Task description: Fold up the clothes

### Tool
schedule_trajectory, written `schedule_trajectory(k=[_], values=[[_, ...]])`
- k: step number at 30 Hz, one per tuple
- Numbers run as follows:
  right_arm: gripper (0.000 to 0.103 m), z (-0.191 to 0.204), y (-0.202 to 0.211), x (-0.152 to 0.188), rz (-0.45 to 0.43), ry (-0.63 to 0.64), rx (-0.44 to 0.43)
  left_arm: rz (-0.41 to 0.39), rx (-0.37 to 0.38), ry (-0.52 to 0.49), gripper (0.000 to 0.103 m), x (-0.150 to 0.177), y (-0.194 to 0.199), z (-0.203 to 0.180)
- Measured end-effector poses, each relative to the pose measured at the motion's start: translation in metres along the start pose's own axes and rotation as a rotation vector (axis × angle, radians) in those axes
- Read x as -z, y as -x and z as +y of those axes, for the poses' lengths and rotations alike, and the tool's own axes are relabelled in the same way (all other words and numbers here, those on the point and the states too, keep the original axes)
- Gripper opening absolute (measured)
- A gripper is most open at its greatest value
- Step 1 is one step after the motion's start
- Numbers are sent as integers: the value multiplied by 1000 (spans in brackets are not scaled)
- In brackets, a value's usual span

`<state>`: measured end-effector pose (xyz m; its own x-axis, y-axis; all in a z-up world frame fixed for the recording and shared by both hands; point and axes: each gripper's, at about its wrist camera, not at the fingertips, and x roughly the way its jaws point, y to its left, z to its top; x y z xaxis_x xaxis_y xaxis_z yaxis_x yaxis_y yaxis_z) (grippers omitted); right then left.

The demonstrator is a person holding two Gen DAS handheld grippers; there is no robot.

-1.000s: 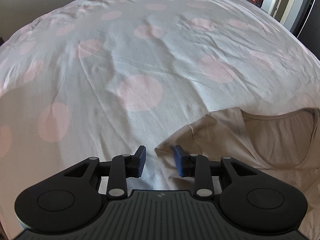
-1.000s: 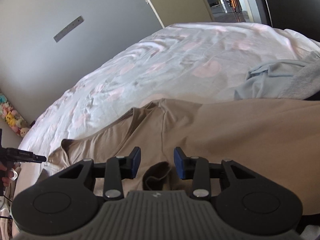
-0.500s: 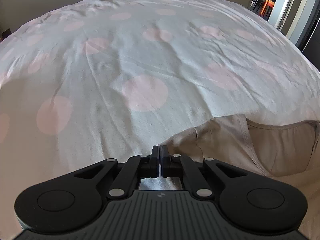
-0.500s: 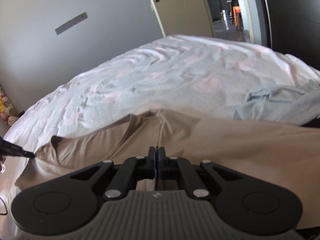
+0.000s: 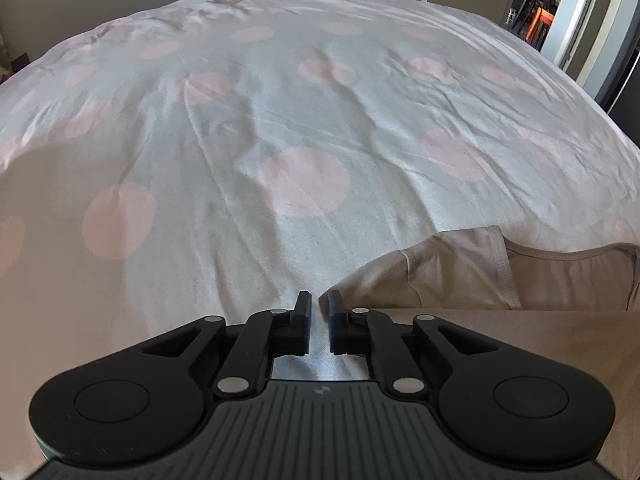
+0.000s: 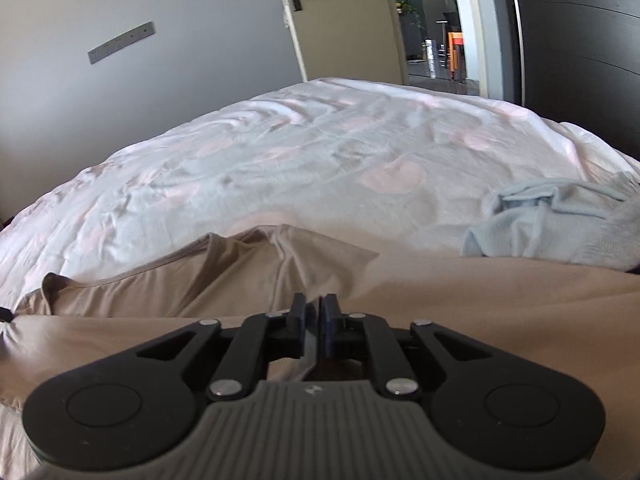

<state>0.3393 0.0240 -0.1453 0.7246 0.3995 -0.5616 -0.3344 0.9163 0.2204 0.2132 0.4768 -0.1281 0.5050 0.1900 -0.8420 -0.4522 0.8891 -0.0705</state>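
A beige T-shirt (image 5: 460, 276) lies on the bed with its neckline toward the far side. In the left wrist view, my left gripper (image 5: 319, 304) sits at the shirt's left sleeve corner. Its jaws are opening a little, with the pale fabric edge still caught in the narrow gap. My right gripper (image 6: 313, 306) has the T-shirt (image 6: 248, 280) near the right sleeve. These jaws are also opening slightly, and a strip of cloth shows between the pads. A taut band of beige cloth runs straight between the two grippers, raised above the rest.
The bed is covered by a wrinkled white sheet with pink dots (image 5: 280, 120). A crumpled light blue garment (image 6: 552, 220) lies on the bed to the right of the shirt. Beyond the bed are a grey wall and an open door (image 6: 340, 20).
A second ago both grippers stood open around the shirt's sleeve fabric; they shut on it, and now the jaws are slightly parted. The gripped edge has risen into a taut band.
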Motion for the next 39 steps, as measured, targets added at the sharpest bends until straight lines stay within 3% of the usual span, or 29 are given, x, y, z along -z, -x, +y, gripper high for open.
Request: schedule_trajectory(k=[7, 9, 11, 15, 20, 22, 24, 26, 27, 30, 39], values=[[16, 5, 32, -5, -2, 12, 2, -28, 59, -46, 23, 45, 49, 2], [21, 8, 43, -3, -2, 22, 0, -46, 70, -88, 32, 63, 63, -9], [23, 9, 55, 3, 4, 43, 2, -67, 75, -135, 47, 82, 76, -22], [24, 8, 74, 20, 30, 47, -5, -96, 29, -264, 48, 107, 80, -53], [25, 11, 82, 34, 61, 13, -37, -90, -32, -310, 50, 117, 64, -79], [27, 15, 81, 35, 58, 34, -49, -94, -95, -297, 50, 118, 55, -83], [27, 18, 79, 35, 58, 52, -60, -89, -93, -268, 41, 119, 53, -79], [27, 18, 77, 36, 64, 66, -61, -72, -83, -212, 15, 116, 52, -70], [27, 17, 75, 37, 67, 70, -60, -68, -81, -188, 12, 115, 53, -65], [27, 14, 69, 36, 74, 69, -65, -69, -61, -124, 9, 116, 58, -48], [25, 7, 44, 45, 160, 53, -49, -72, -50, -127, 12, 125, 53, -39]])
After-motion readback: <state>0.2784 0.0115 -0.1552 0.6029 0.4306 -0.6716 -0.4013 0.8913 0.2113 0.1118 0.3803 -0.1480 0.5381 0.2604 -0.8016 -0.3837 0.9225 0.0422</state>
